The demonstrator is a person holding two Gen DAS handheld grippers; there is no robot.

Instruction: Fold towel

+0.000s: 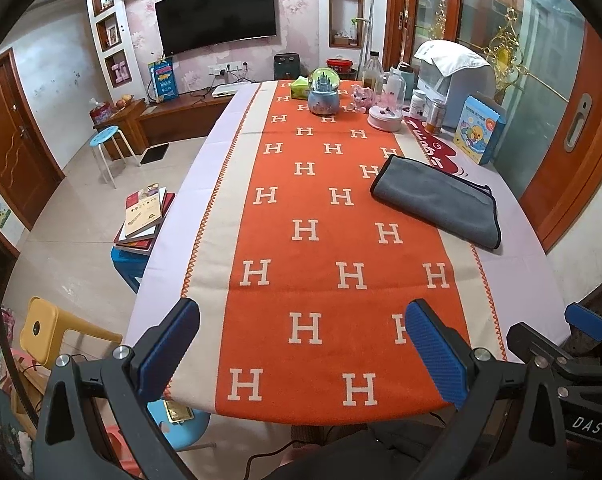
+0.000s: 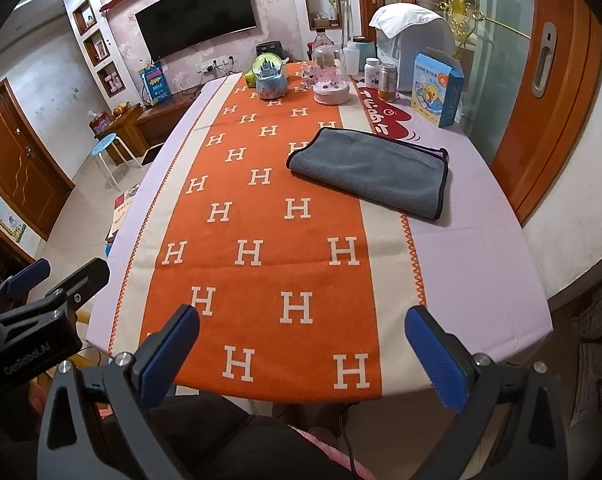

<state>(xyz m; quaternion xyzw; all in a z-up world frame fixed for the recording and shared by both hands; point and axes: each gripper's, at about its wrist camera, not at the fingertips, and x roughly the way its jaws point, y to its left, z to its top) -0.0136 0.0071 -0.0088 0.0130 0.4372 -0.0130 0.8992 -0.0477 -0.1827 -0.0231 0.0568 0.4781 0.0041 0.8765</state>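
A grey towel (image 1: 441, 200) with a dark trim lies folded flat on the right side of the table, half on the orange H-patterned runner (image 1: 321, 220); it also shows in the right wrist view (image 2: 373, 168). My left gripper (image 1: 301, 344) is open and empty, held above the table's near edge, well short of the towel. My right gripper (image 2: 301, 344) is also open and empty above the near edge, with the towel ahead and to its right. The right gripper's fingers (image 1: 589, 320) show at the right edge of the left wrist view.
At the far end of the table stand a snow globe (image 1: 324, 92), a pink glass dome (image 1: 387, 104), bottles, a blue box (image 1: 479, 128) and a white appliance (image 1: 453, 76). Stools and a stack of books (image 1: 145, 216) stand on the floor to the left.
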